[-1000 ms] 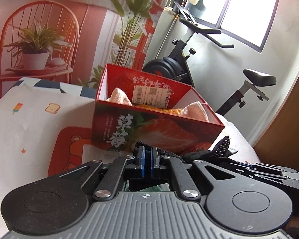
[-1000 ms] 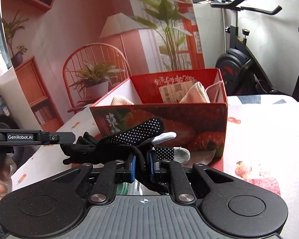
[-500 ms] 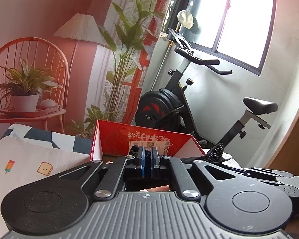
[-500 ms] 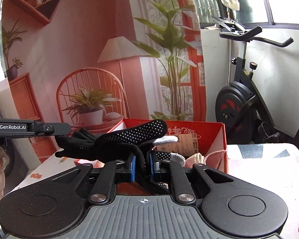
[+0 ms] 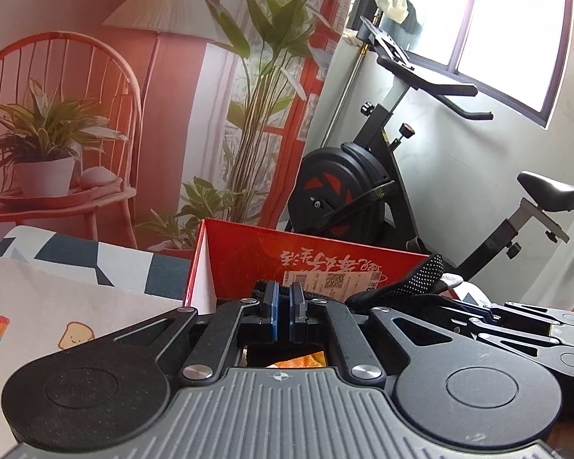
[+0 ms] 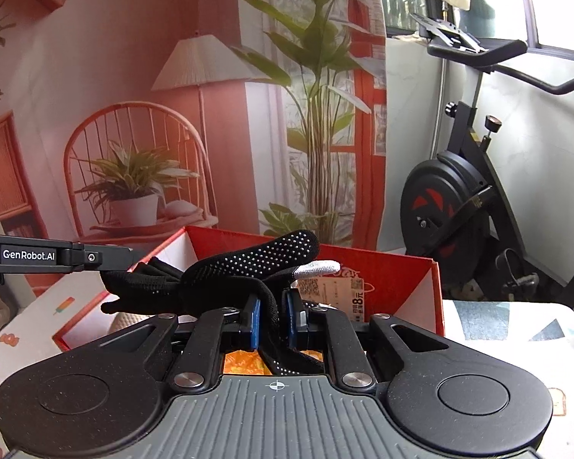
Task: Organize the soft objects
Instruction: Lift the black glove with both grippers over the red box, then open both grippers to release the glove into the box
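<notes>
A black dotted glove (image 6: 245, 264) with a silver fingertip hangs between both grippers, just above the open red strawberry box (image 6: 398, 279). My right gripper (image 6: 273, 319) is shut on the glove's middle. My left gripper (image 5: 283, 311) is shut on the glove's other end; black fabric shows between its blue pads, and the glove's dotted part (image 5: 413, 279) shows to its right. The left gripper's side also shows in the right wrist view (image 6: 107, 258). The red box (image 5: 245, 260) is right below and ahead. Orange cloth (image 6: 245, 363) lies inside it.
The box stands on a table with a patterned cloth (image 5: 38, 306). An exercise bike (image 5: 363, 191) stands behind it by the window. A wall mural with a chair and plants (image 6: 134, 176) is at the back left.
Both grippers have risen and moved forward with the glove, from in front of the box to over its opening. The box now sits lower in both views.
</notes>
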